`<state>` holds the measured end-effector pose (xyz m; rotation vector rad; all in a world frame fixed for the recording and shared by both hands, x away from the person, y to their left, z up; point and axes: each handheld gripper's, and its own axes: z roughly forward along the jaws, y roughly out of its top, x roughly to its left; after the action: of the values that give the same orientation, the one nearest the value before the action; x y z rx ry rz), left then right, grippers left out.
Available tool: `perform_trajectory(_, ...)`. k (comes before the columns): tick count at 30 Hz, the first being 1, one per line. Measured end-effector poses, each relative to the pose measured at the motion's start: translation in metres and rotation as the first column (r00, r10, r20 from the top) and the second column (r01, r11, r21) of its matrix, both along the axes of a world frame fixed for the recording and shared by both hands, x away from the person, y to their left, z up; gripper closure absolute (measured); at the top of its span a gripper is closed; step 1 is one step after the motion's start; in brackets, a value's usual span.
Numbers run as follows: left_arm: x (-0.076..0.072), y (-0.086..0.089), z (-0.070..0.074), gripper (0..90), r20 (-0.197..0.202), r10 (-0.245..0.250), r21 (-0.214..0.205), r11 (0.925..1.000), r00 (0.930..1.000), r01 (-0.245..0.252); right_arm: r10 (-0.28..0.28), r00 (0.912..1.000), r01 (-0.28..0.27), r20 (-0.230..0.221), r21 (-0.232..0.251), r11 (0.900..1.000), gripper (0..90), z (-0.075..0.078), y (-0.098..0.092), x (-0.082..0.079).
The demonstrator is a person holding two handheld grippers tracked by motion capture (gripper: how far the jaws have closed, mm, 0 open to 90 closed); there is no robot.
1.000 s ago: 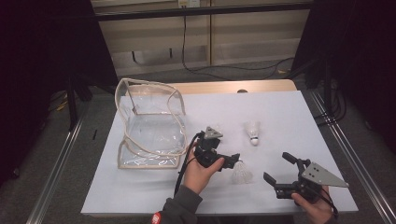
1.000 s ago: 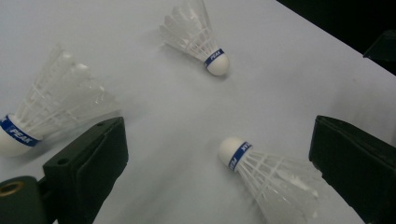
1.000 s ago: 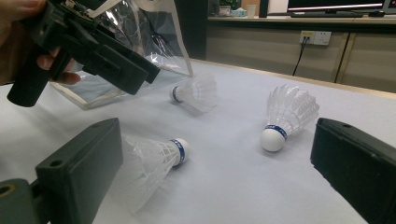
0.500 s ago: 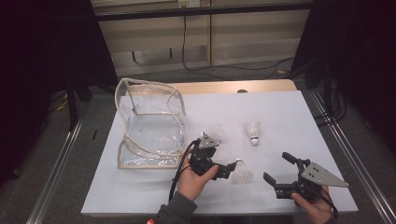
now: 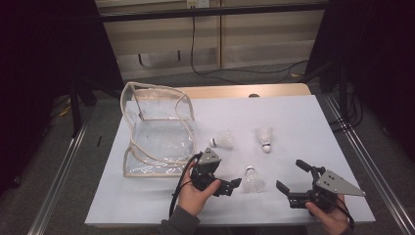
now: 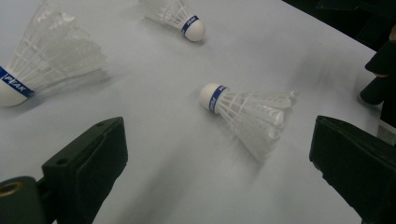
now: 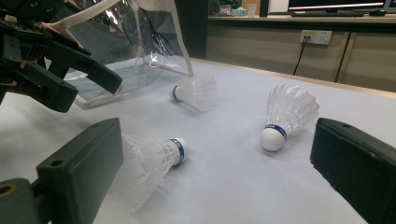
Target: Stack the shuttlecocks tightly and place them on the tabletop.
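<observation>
Three shuttlecocks lie loose on the white tabletop point(image 5: 313, 122), none yet in the clear plastic bag point(image 5: 156, 132) that stands open toward the left edge, so the packing looks barely begun. Nearest the front edge is the front shuttlecock point(image 5: 252, 178), lying on its side; the left gripper point(image 5: 230, 186) sits just beside it, jaws apart and aimed at it without touching. Right gripper point(image 5: 293, 181) waits near the front right corner, jaws also spread and empty. Two more, the middle shuttlecock point(image 5: 222, 141) by the bag and the far shuttlecock point(image 5: 265, 138), remain untouched.
</observation>
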<state>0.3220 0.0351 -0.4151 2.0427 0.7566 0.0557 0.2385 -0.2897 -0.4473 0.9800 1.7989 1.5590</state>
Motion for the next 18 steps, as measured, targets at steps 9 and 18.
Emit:
perform_trajectory(9,-0.002,0.009,0.0,4.1,-0.001,-0.03,-0.017,0.9994,0.9995,0.03,0.004,1.0,-0.004,0.001,-0.008,1.0,2.0,0.0,0.002,0.0)
perform_trajectory(18,-0.005,0.016,-0.003,4.4,0.005,-0.064,-0.023,0.9977,0.9979,0.065,0.002,1.0,-0.002,0.001,-0.008,1.0,2.0,0.0,0.001,0.0)
